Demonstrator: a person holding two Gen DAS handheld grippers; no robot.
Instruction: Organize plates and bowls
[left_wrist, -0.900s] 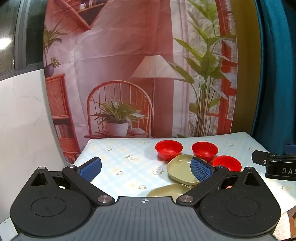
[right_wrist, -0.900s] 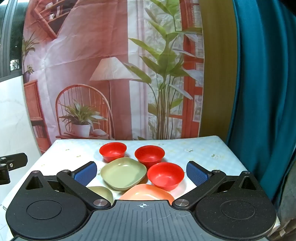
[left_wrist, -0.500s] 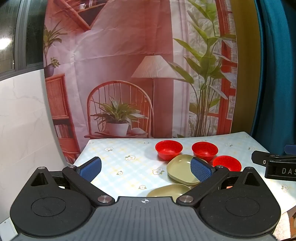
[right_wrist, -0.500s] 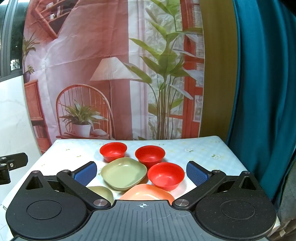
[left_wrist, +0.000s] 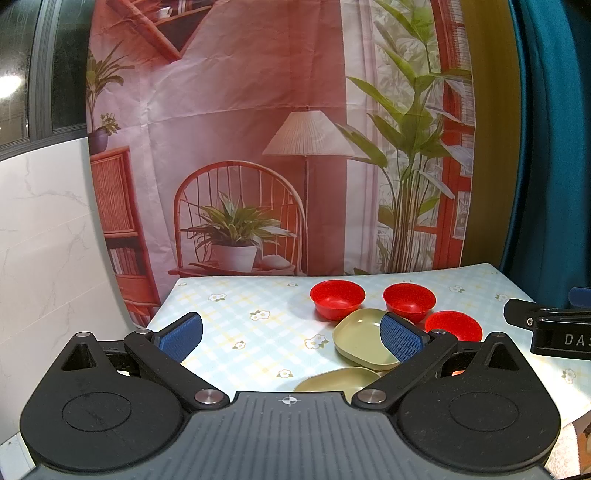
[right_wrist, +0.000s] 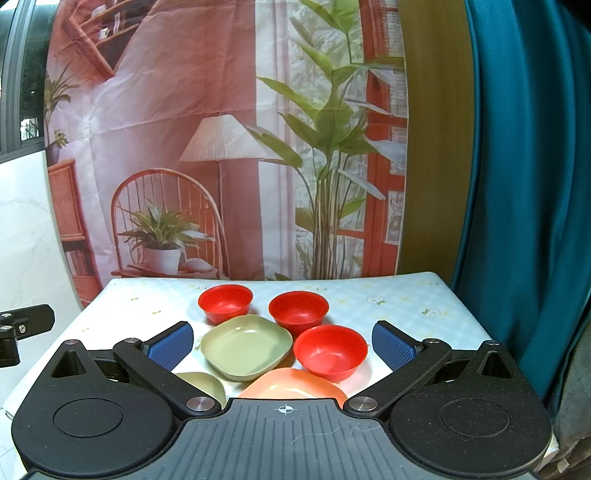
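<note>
Right wrist view: both tongs (right_wrist: 282, 341) gape wide, empty, over 3 red bowls (right_wrist: 330, 350) crowding a green plate (right_wrist: 245, 345).

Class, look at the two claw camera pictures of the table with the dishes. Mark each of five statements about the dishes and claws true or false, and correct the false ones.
1. Three red bowls stand on the table. True.
2. The bowls are stacked in one another. False: each stands by itself.
3. The right claw holds a bowl. False: it is open and empty, above the dishes.
4. The left claw is open and empty. True.
5. The orange plate lies nearest the right claw camera. True.
</note>
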